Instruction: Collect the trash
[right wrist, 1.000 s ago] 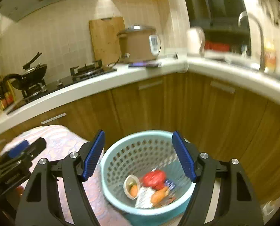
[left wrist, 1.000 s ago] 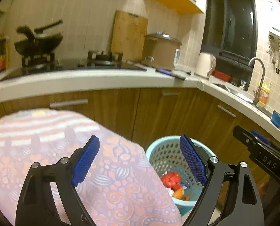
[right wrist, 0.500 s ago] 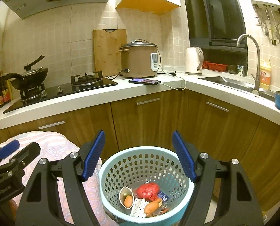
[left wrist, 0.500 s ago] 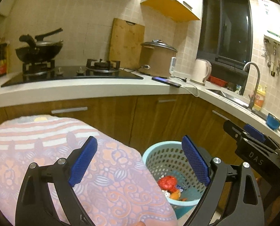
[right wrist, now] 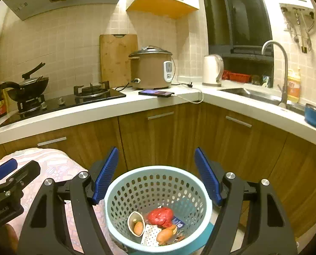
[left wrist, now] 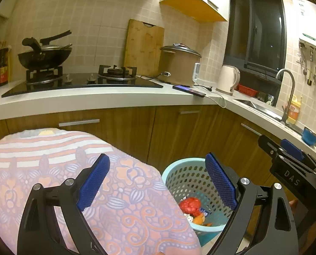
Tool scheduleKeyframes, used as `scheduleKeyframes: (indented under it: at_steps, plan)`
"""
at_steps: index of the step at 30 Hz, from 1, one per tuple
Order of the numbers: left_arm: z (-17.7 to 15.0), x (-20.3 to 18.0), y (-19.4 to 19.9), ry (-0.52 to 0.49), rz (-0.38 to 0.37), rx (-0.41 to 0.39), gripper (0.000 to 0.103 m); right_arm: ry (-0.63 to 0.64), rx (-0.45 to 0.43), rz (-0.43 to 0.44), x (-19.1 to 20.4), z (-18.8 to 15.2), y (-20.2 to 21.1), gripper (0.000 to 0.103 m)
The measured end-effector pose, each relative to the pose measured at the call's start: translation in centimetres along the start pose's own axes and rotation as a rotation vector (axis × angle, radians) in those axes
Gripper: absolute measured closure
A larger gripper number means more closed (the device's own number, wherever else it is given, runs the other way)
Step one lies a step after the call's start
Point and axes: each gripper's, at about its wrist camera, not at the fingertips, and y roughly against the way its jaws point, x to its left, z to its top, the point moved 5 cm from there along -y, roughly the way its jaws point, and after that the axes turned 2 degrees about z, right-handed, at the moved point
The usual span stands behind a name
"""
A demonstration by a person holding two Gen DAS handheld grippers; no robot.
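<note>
Basket under the right gripper, both grippers empty

The trash basket sits directly below and between the wide-spread right gripper; it lies down-right of the equally wide left gripper, farther off.

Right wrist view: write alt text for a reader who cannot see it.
The open right gripper hangs above a light blue perforated trash basket holding a crumpled red wrapper, orange food scraps and a polka-dot wrapper. A floral tablecloth lies left, under the left gripper. Behind are wooden cabinets, a rice cooker, kettle and sink faucet.
</note>
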Motion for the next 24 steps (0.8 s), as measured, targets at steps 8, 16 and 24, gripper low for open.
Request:
scheduleKeyframes:
  at_steps: [8,16,24]
  plan:
    - [0.1,0.3,0.1,0.003,0.033,-0.009,0.013,-0.005,0.008,0.003,0.1,-0.1,0.3,0.033]
    - [0.3,1.1,0.1,0.034,0.048,-0.01,0.013,-0.001,-0.006,-0.002,0.0,0.1,0.6,0.033]
    - [0.3,0.8,0.3,0.019,0.057,-0.019,0.012,-0.001,-0.005,0.001,0.1,0.0,0.9,0.033]
